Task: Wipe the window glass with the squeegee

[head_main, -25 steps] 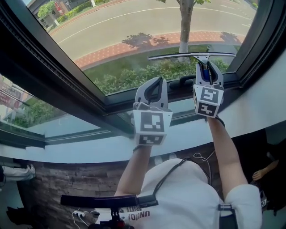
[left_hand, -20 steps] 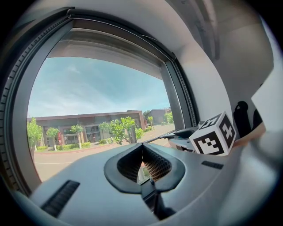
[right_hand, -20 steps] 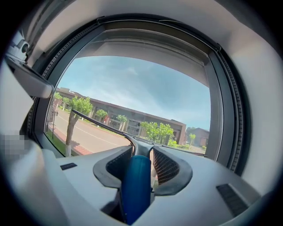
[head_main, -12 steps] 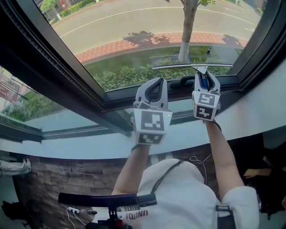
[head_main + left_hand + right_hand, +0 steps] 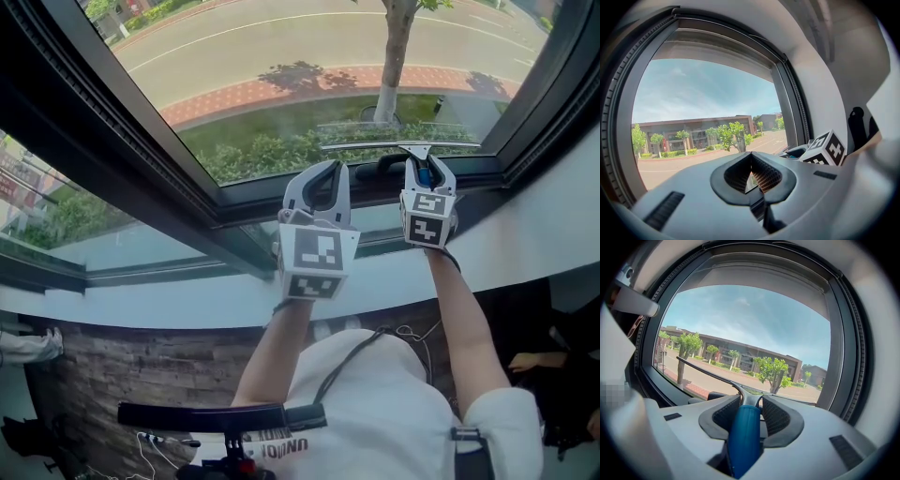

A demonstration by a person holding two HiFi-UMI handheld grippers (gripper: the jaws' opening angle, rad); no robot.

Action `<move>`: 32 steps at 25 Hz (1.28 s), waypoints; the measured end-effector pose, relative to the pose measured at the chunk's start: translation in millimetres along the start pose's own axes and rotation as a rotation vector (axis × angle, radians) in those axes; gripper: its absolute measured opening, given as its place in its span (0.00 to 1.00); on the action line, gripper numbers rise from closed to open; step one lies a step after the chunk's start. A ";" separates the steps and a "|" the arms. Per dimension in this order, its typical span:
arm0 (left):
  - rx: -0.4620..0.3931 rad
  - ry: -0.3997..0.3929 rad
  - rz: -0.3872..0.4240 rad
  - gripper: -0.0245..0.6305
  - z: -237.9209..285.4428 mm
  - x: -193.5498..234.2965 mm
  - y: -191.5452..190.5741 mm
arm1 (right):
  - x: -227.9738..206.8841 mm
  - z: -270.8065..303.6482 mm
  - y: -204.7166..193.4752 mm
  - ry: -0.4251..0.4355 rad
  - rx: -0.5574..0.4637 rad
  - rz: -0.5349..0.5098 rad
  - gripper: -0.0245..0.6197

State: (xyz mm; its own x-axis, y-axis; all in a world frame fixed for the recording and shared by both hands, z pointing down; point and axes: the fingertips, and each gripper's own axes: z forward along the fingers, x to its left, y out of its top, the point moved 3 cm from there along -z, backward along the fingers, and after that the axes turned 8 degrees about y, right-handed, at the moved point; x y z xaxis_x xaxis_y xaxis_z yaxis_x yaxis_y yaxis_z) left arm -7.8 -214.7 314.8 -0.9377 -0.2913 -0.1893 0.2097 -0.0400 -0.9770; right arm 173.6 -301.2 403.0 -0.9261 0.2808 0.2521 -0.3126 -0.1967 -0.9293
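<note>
Down the window glass (image 5: 281, 66) has come the squeegee (image 5: 398, 145), its blade now lying just above the bottom frame (image 5: 253, 206) where a second ago it sat higher on the pane.

On the left, my left gripper (image 5: 322, 167) hangs in front of the lower frame with its jaws closed tip to tip on nothing, taking no part. To the right, my right gripper (image 5: 427, 164) is clamped on the squeegee's blue handle (image 5: 743, 437), the blade (image 5: 705, 372) stretched across the glass ahead of it.

I judge this the tail of a downward stroke. Next I should carry the blade to the frame, lift off, and start a fresh overlapping pass at the top of the pane.

No bucket or other container shows in any view.
</note>
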 end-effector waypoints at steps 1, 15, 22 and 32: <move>0.001 0.002 0.000 0.04 -0.8 0.6 -0.2 | 0.1 0.3 -2.4 0.002 0.004 0.002 0.27; 0.015 -0.002 -0.002 0.04 7.2 12.8 -29.1 | 9.2 17.2 -16.5 0.002 -0.003 0.002 0.27; 0.024 -0.040 -0.033 0.04 15.9 12.4 -67.2 | 11.6 -10.4 9.3 -0.028 -0.149 -0.008 0.27; -0.009 -0.171 -0.040 0.04 11.5 -36.6 -41.1 | -84.4 -108.1 182.5 -0.193 -0.522 -0.063 0.27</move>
State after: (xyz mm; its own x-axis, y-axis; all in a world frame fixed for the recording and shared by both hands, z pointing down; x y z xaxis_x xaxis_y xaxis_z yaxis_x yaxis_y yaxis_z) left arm 21.2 -213.3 363.0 -0.8844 -0.4478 -0.1316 0.1698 -0.0460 -0.9844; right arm 217.6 -259.2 183.0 -0.9462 0.0899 0.3108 -0.2681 0.3199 -0.9087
